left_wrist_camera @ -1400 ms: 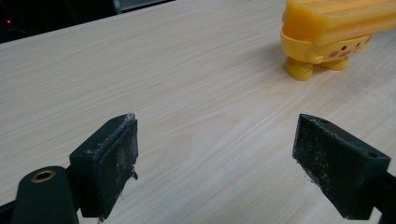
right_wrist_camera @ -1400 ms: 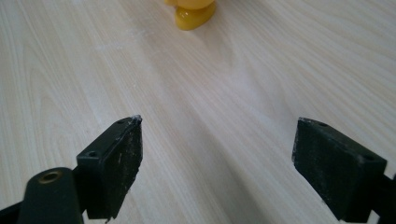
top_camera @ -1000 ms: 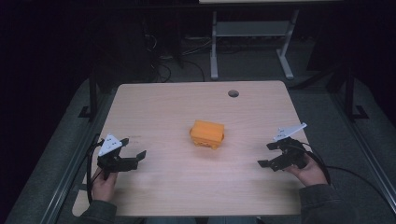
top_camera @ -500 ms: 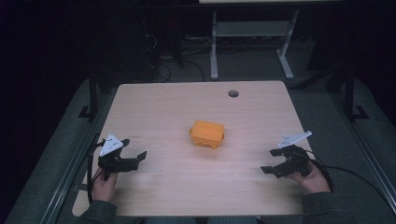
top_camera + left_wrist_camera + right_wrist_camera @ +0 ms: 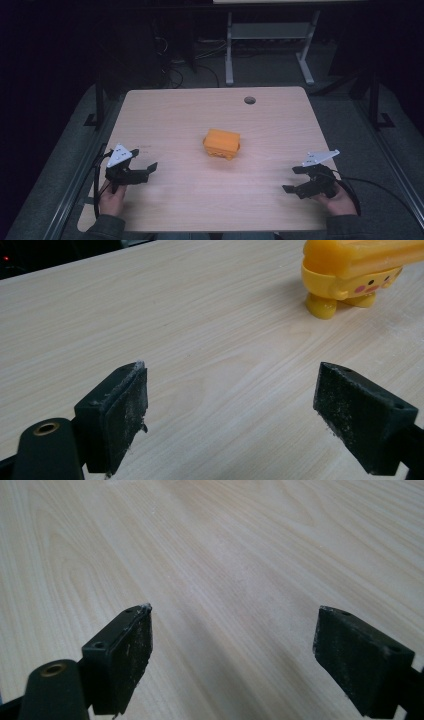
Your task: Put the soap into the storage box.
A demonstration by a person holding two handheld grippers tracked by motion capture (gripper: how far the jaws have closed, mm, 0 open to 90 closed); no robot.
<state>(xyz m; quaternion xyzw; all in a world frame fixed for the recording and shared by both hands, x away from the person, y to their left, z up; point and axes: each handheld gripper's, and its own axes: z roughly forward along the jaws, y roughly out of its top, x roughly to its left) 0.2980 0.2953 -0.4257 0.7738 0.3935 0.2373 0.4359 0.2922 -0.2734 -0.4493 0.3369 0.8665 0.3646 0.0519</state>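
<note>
An orange-yellow toy figure [image 5: 222, 143] with a flat top, pink cheeks and stubby legs sits near the middle of the wooden table [image 5: 210, 110]. In the left gripper view the toy [image 5: 350, 275] stands at the upper right, well beyond the jaws. My left gripper [image 5: 145, 170] rests near the table's front left, held by a hand, open and holding nothing [image 5: 230, 405]. My right gripper [image 5: 292, 180] sits near the front right, also open, with bare wood between its jaws [image 5: 232, 645].
A round cable hole [image 5: 249, 100] lies near the table's far edge. A metal stand [image 5: 265, 35] and cables [image 5: 170, 75] sit on the dark floor beyond the table. A cable [image 5: 380, 187] trails from the right gripper off the right side.
My right gripper has drawn back toward the table's front right corner. The left gripper has barely shifted. The toy has not moved.
</note>
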